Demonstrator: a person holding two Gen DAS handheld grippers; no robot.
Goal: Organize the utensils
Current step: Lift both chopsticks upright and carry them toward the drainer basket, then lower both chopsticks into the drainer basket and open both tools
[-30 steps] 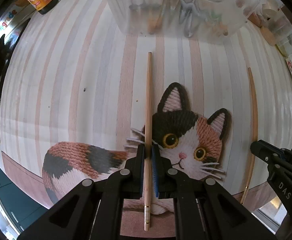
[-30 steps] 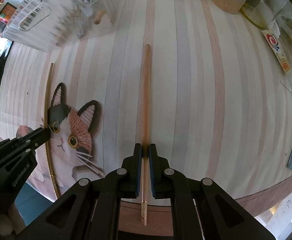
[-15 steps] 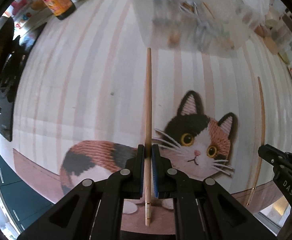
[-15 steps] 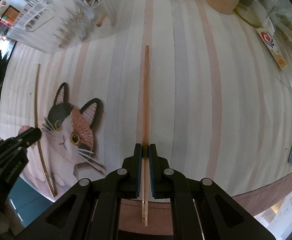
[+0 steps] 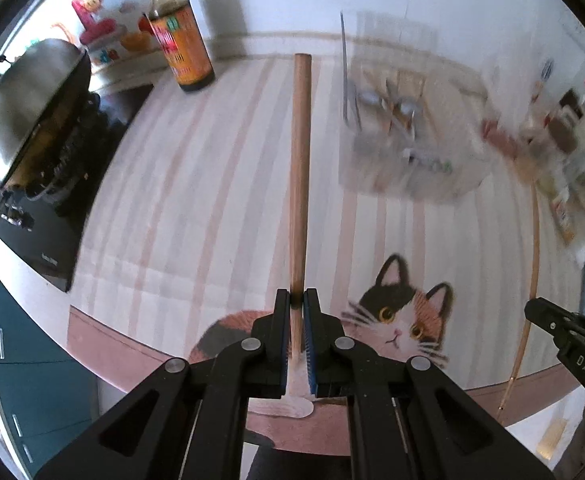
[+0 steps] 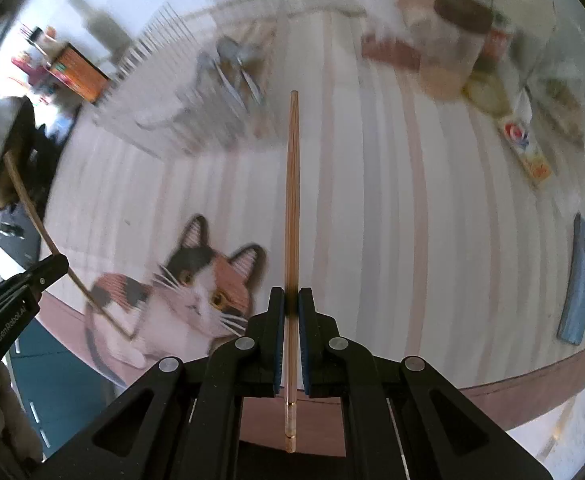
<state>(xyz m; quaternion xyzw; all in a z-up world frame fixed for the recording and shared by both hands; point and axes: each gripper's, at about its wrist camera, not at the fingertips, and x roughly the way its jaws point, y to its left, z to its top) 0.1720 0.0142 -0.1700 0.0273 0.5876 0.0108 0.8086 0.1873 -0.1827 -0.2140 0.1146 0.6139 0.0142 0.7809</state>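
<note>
My left gripper is shut on a wooden chopstick that points forward, lifted above the striped mat. My right gripper is shut on a second wooden chopstick, also lifted and pointing forward. Each view shows the other gripper at its edge: the right gripper with its chopstick, the left gripper with its chopstick. A clear plastic utensil basket holding metal and wooden utensils stands ahead, blurred; it also shows in the right wrist view.
A striped mat with a calico cat picture covers the table. A sauce bottle and a steel pot on a stove stand at the far left. Jars and packets crowd the back right. A blue flat object lies at right.
Both grippers have risen and tilted up with their chopsticks. The basket now lies farther ahead, and the back wall, bottle and pot have come into view.
</note>
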